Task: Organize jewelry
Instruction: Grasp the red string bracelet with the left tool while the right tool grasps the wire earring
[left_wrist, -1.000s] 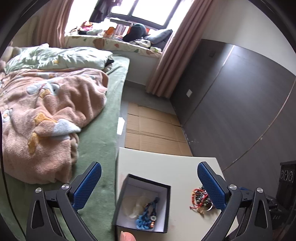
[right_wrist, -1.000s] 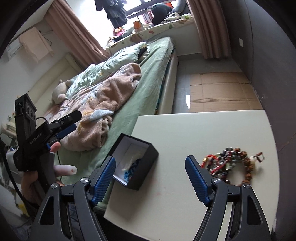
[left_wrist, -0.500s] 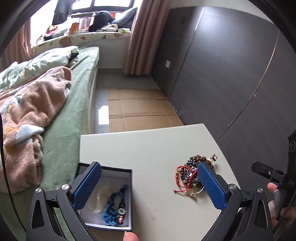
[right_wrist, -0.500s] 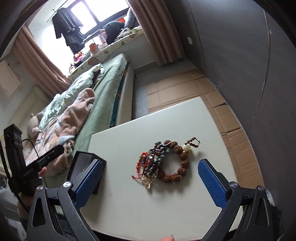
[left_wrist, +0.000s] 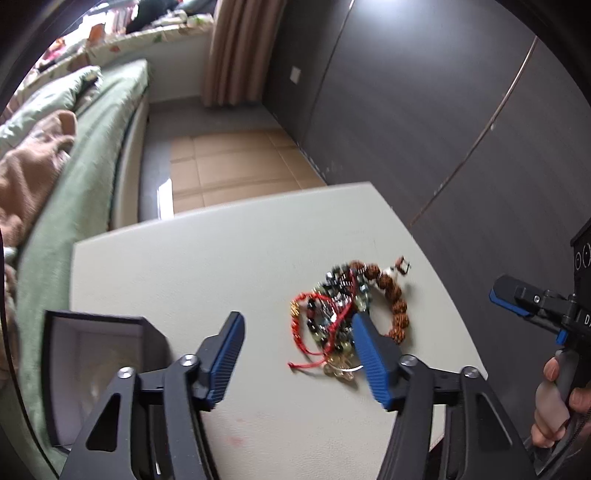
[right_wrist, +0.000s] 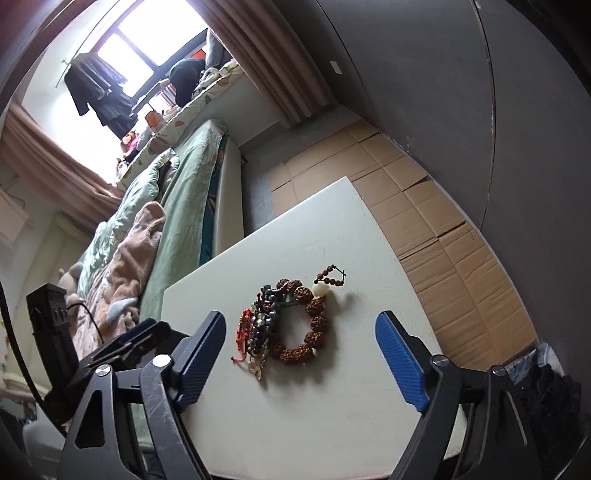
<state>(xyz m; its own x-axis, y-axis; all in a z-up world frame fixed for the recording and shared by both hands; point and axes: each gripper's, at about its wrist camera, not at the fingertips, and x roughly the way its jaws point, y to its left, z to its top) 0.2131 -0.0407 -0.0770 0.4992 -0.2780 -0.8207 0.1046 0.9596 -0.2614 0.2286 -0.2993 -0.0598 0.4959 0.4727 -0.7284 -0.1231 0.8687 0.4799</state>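
A tangle of bracelets lies on the white table: brown seed beads, dark beads and a red cord. My left gripper hovers just above it. Its jaws are closing, with the red cord between them and no pad pressing. The open black box sits at the table's left edge, and its contents are hidden. In the right wrist view the same bracelet tangle lies between the closing fingers of my right gripper, untouched. The left gripper's body shows at that view's left.
A bed with a green sheet and a pink blanket runs along the table's left side. Flattened cardboard covers the floor beyond it. A dark panelled wall stands on the right. A hand holds the right gripper's handle.
Both grippers swung toward the bracelets and dropped closer to the table. The left jaws have narrowed a lot, the right ones a little. The box has slid to the left view's edge.
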